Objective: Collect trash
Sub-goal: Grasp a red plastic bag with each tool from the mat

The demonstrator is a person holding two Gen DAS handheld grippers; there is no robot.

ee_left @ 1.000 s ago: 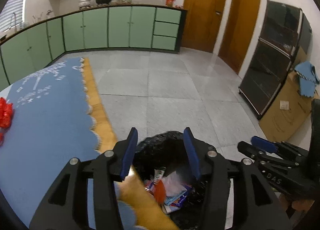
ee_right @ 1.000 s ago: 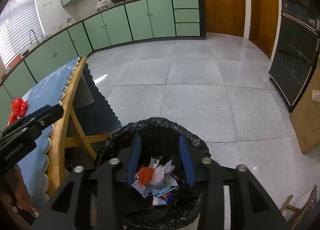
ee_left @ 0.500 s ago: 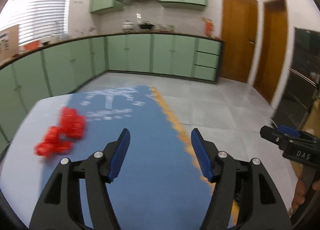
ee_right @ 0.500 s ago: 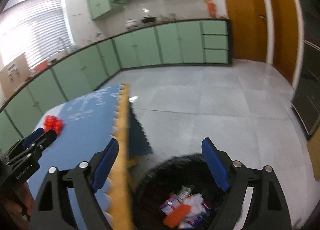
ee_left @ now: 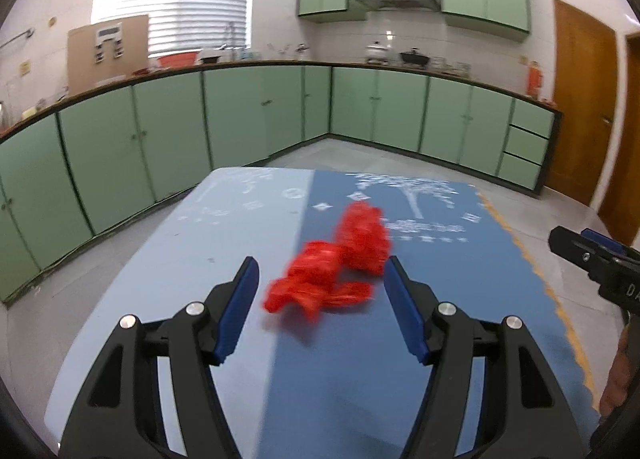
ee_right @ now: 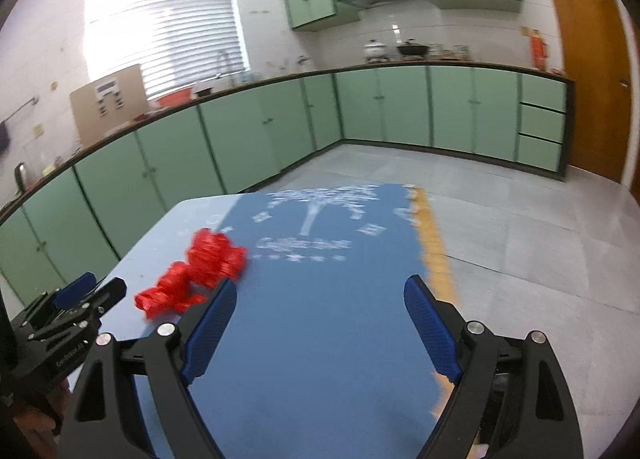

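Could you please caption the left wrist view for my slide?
Open left gripper faces crumpled red trash on the blue tablecloth, green kitchen cabinets behind.

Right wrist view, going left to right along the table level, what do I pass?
Left gripper → red crumpled trash → white palm tree print on the blue tablecloth → yellow table edge → grey tiled floor.

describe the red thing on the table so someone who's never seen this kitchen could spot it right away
Start at the table with the blue printed cloth, standing on the floor in front of the green base cabinets. The red crumpled trash lies on it near the line where the light blue half meets the darker half. It is the only loose thing on the cloth, and bright red.
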